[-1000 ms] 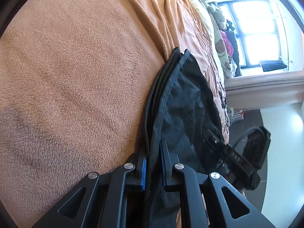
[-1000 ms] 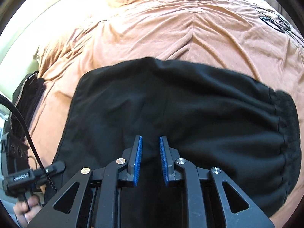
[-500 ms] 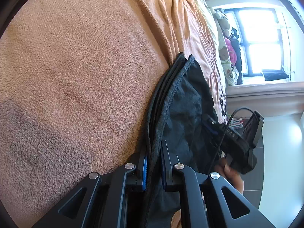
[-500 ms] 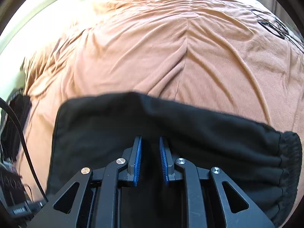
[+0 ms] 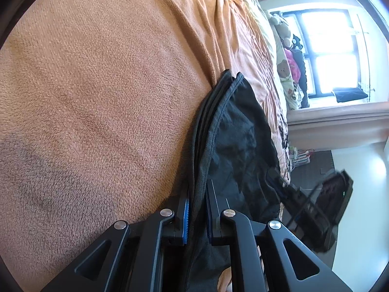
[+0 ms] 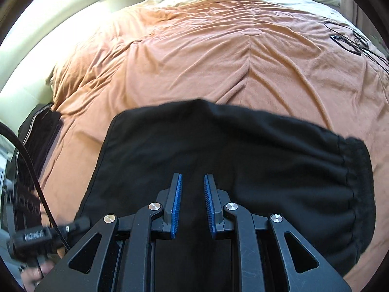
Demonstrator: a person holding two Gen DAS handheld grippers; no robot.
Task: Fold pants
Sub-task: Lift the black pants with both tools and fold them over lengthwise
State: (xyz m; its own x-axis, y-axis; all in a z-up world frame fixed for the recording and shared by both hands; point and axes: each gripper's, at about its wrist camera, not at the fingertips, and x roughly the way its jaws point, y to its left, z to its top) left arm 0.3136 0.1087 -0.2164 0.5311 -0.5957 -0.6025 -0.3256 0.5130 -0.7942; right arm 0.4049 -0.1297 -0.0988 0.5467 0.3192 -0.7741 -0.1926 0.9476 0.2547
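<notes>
The black pants (image 6: pixel 255 150) lie folded on an orange blanket (image 6: pixel 218 48), with the gathered waistband (image 6: pixel 359 170) at the right. My right gripper (image 6: pixel 192 177) stands at their near edge, its blue pads close together with black cloth between them. In the left wrist view the stacked side edge of the pants (image 5: pixel 243 133) runs straight into my left gripper (image 5: pixel 197 189), which is shut on it. Blurred, the right gripper (image 5: pixel 289 194) shows at the pants' far side. The left gripper (image 6: pixel 34 238) and the hand (image 6: pixel 31 277) holding it sit at the lower left.
A dark bag or garment (image 6: pixel 39 131) lies at the bed's left edge. A thin black cable (image 6: pixel 347 41) lies on the blanket far right. Stuffed toys (image 5: pixel 284 68) line the bed by a bright window (image 5: pixel 328 48). A black bag (image 5: pixel 335 194) stands on the floor.
In the right wrist view the pants' far edge slid toward the gripper half a second ago, then moved away again. The left gripper kept its hold on the edge.
</notes>
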